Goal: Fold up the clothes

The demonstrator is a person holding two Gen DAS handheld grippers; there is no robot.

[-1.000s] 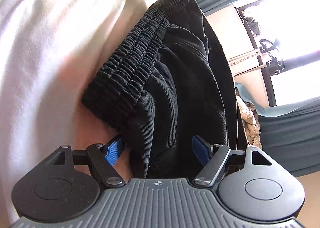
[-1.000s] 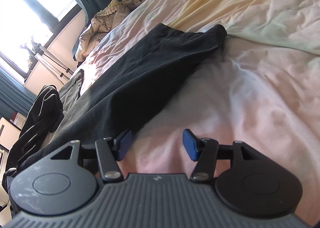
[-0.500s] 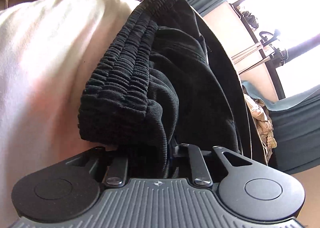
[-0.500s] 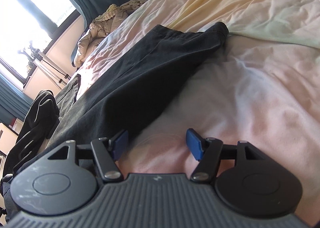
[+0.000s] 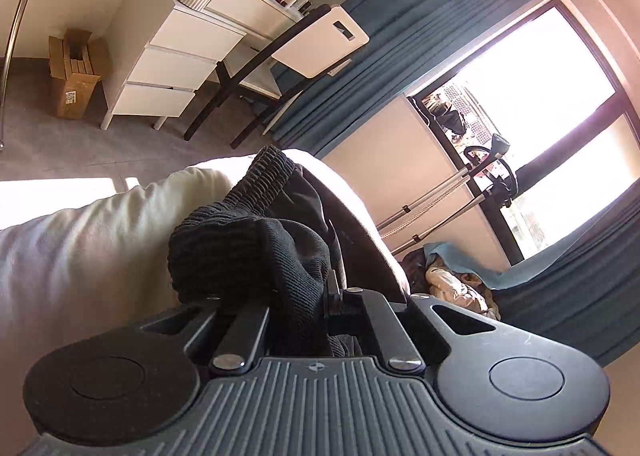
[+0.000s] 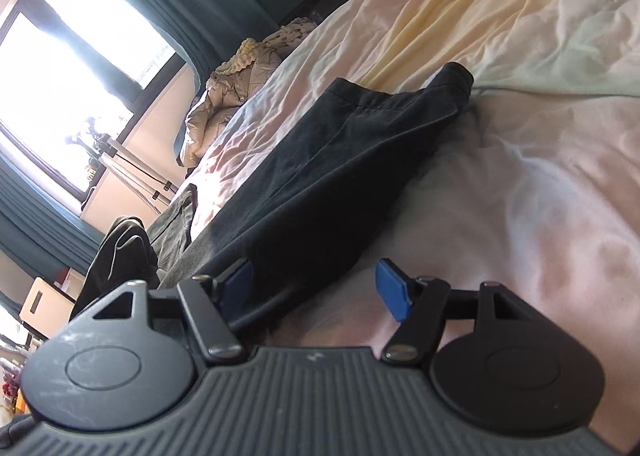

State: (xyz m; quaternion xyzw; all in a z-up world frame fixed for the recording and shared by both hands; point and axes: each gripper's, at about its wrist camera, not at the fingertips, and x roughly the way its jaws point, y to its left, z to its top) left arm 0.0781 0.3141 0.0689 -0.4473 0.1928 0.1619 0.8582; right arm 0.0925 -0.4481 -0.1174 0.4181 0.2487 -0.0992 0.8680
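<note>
Gripping the trousers' waistband (image 5: 236, 244), your left gripper (image 5: 298, 304) has just closed its jaws and lifted it off the bed (image 5: 88, 256), starting the fold. Your right gripper (image 6: 316, 284), jaws widening, straddles the leg's edge (image 6: 320, 192) unclamped.

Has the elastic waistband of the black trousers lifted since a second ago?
Yes. The waistband, clamped in the left gripper, has risen off the bed sheet.
</note>
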